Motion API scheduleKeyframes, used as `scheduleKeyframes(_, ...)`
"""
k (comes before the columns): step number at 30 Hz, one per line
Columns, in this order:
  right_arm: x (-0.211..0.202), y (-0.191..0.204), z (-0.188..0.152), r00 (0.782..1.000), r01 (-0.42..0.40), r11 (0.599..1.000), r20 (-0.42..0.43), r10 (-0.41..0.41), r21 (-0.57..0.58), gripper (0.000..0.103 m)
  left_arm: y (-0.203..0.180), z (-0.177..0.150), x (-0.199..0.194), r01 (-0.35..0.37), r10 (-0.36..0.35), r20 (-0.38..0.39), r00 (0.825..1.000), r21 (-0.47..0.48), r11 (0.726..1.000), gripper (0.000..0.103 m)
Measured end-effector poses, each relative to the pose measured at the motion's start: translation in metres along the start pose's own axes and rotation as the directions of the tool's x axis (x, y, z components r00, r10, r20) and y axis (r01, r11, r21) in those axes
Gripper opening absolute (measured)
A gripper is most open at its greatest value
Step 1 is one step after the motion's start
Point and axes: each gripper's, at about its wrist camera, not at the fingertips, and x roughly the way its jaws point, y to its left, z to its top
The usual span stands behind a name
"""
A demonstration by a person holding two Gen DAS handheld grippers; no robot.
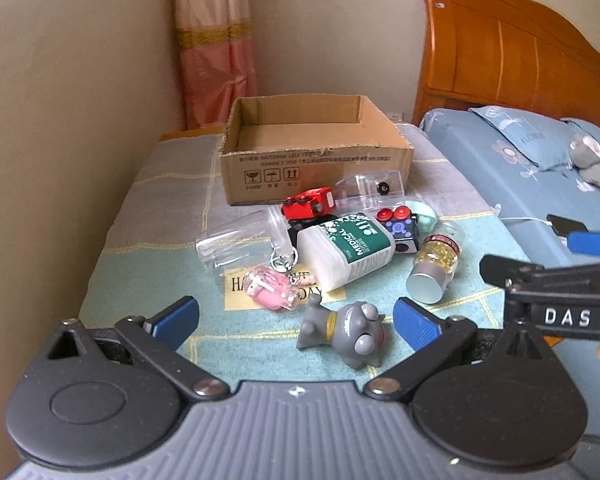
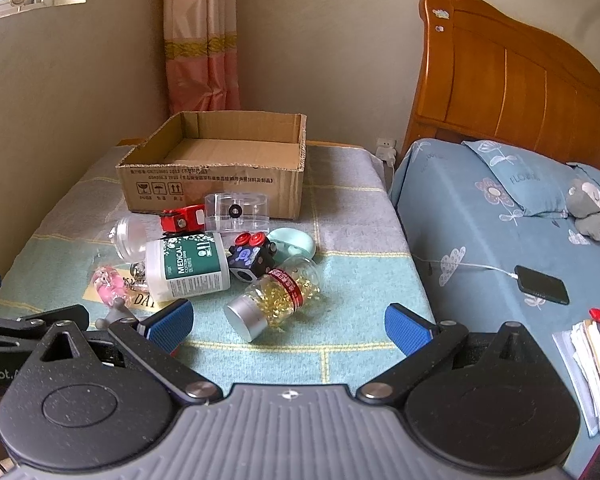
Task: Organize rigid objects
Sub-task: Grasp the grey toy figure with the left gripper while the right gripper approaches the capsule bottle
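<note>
Left wrist view: left gripper (image 1: pixel 296 316) and right gripper (image 2: pixel 288 322) jaws spread wide, empty, above cluttered table (image 1: pixel 148 216).

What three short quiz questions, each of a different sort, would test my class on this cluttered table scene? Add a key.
1. True or false: the cardboard box already holds the red toy car.
2. Which lies nearest the right gripper: A) capsule jar, B) mint case, C) clear case?
3. Fill in: the grey figurine lies between the open fingers of the ___ gripper.

Key: 1 false; 2 A; 3 left.
</note>
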Motion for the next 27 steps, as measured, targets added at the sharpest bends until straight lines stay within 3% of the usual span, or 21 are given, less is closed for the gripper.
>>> scheduleKeyframes(11, 0.009, -0.011, -0.005, 0.993, -0.087, 0.99, 0.064, 0.095, -0.109, 0.103, 0.003, -0.003, 0.014, 0.1, -0.099, -0.013, 0.995, 0.132, 0.986, 0.102)
scheduleKeyframes(19, 0.031, -0.02, -0.019, 0.983, -0.175, 0.974, 0.034, 0.182, -0.143, 0.103, 0.004, -0.011, 0.038, 0.224, -0.208, -0.107, 0.972, 0.169, 0.96, 0.102)
scheduleKeyframes(27, 0.068, -0.032, -0.037, 0.976, -0.216, 0.968, -0.056, 0.21, -0.13, 0.103, -0.003, -0.024, 0.073, 0.253, -0.214, -0.207, 0.955, 0.184, 0.95, 0.102)
